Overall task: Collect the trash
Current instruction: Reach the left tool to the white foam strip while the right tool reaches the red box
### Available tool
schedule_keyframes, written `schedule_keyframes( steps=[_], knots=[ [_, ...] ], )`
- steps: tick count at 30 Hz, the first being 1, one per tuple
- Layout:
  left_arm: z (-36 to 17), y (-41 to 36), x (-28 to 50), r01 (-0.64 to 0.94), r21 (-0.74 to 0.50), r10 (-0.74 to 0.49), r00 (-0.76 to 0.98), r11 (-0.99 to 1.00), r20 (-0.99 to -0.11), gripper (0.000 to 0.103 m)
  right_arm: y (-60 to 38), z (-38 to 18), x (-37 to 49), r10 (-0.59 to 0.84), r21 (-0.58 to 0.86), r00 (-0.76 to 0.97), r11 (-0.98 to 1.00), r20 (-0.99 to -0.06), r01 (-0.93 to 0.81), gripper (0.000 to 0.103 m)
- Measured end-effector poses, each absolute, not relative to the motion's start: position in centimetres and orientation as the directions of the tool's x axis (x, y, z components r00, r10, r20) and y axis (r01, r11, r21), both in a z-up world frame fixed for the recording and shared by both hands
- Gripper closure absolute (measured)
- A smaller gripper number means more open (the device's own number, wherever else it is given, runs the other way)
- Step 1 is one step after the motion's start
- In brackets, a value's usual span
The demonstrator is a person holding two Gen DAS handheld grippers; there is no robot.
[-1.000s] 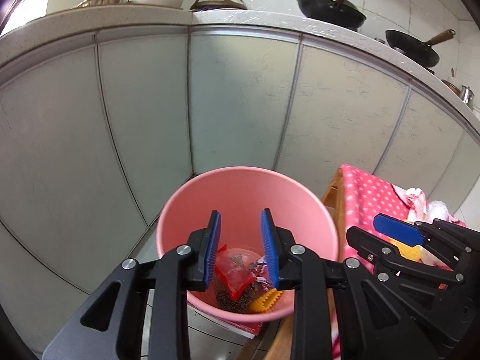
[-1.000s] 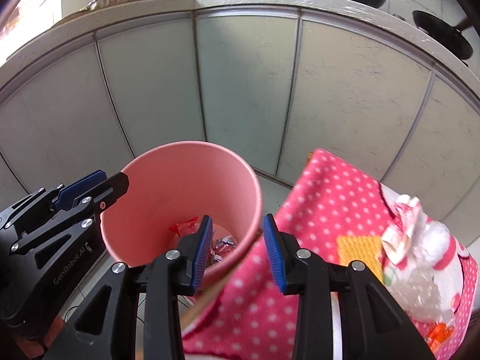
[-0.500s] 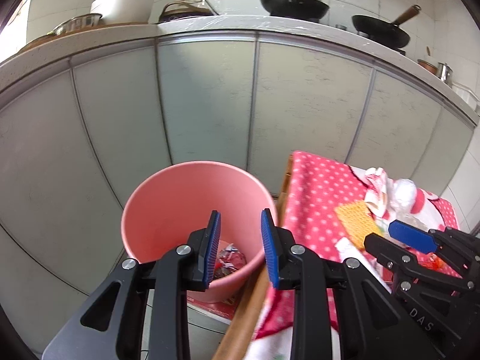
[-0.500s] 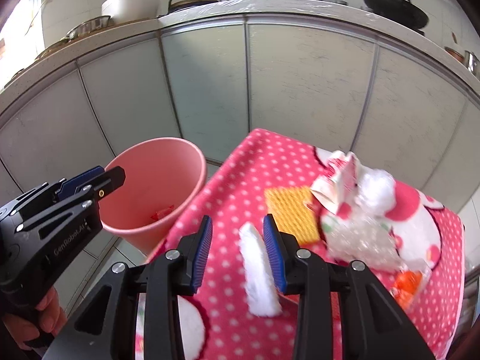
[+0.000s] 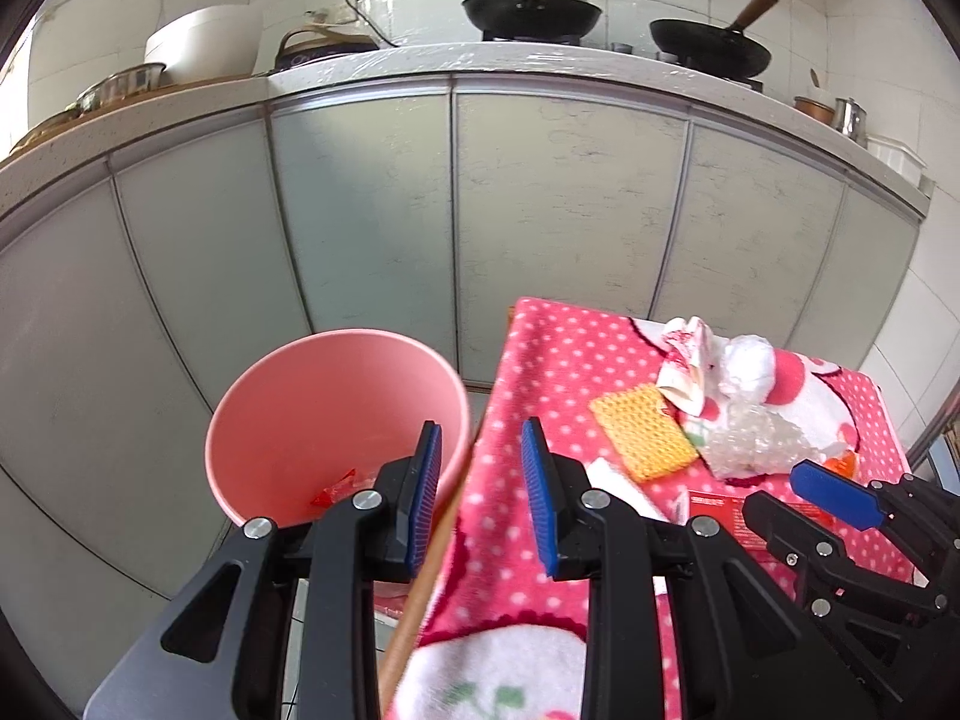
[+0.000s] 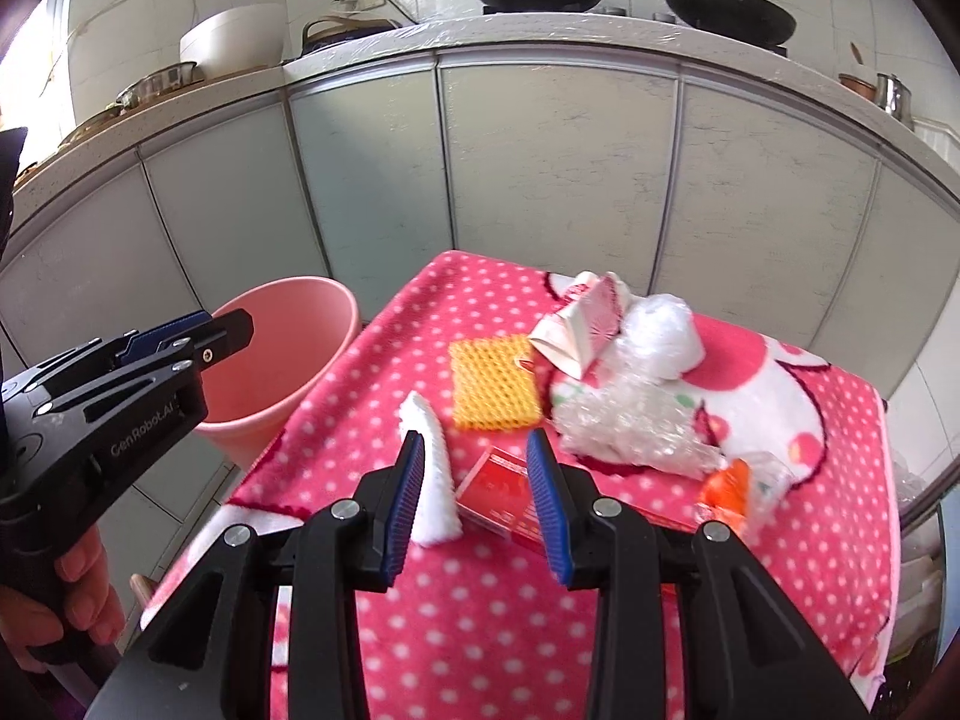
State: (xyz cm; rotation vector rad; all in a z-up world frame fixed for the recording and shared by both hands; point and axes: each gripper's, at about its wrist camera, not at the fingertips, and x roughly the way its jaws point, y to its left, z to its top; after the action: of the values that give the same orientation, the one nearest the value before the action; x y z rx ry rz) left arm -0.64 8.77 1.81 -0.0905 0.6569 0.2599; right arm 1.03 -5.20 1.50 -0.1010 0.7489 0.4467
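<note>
A pink bin (image 5: 336, 420) (image 6: 282, 360) stands on the floor left of a small table under a pink polka-dot cloth (image 6: 540, 588) (image 5: 540, 372). Trash lies on the cloth: a white foam strip (image 6: 433, 480), a yellow foam net (image 6: 489, 381) (image 5: 645, 432), a red packet (image 6: 501, 489), a crumpled paper carton (image 6: 585, 324) (image 5: 684, 360), clear bubble wrap (image 6: 630, 420) (image 5: 756, 438) and an orange wrapper (image 6: 729, 489). My right gripper (image 6: 474, 504) hangs open above the foam strip and the red packet, holding nothing. My left gripper (image 5: 480, 504) is open and empty over the table's left edge beside the bin.
Grey cabinet doors (image 5: 540, 210) run behind the bin and table. The counter (image 5: 540, 60) above carries two black woks (image 5: 531, 9), a white rice cooker (image 5: 204, 42) and metal bowls. A hand (image 6: 84, 588) holds the left gripper's handle at the lower left.
Both grippers have swung right, from above the bin to over the table. The trash on the cloth has come into full view. Neither pair of jaws has changed its opening.
</note>
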Motion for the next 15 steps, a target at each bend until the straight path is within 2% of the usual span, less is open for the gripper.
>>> schedule_keyframes(
  steps=[9,15],
  knots=[
    [1.4,6.1,-0.3,-0.219,0.014,0.180,0.764,0.976,-0.620,0.075,-9.5,1.0,0.2,0.318,0.081,0.667,0.929,-0.673,-0.361,0.068],
    [0.7,5.2,-0.1,-0.166,-0.024,0.113,0.761,0.986,-0.638,0.075,-12.7,0.1,0.1,0.286,0.106,0.669,0.949,-0.686,-0.297,0.068]
  ],
)
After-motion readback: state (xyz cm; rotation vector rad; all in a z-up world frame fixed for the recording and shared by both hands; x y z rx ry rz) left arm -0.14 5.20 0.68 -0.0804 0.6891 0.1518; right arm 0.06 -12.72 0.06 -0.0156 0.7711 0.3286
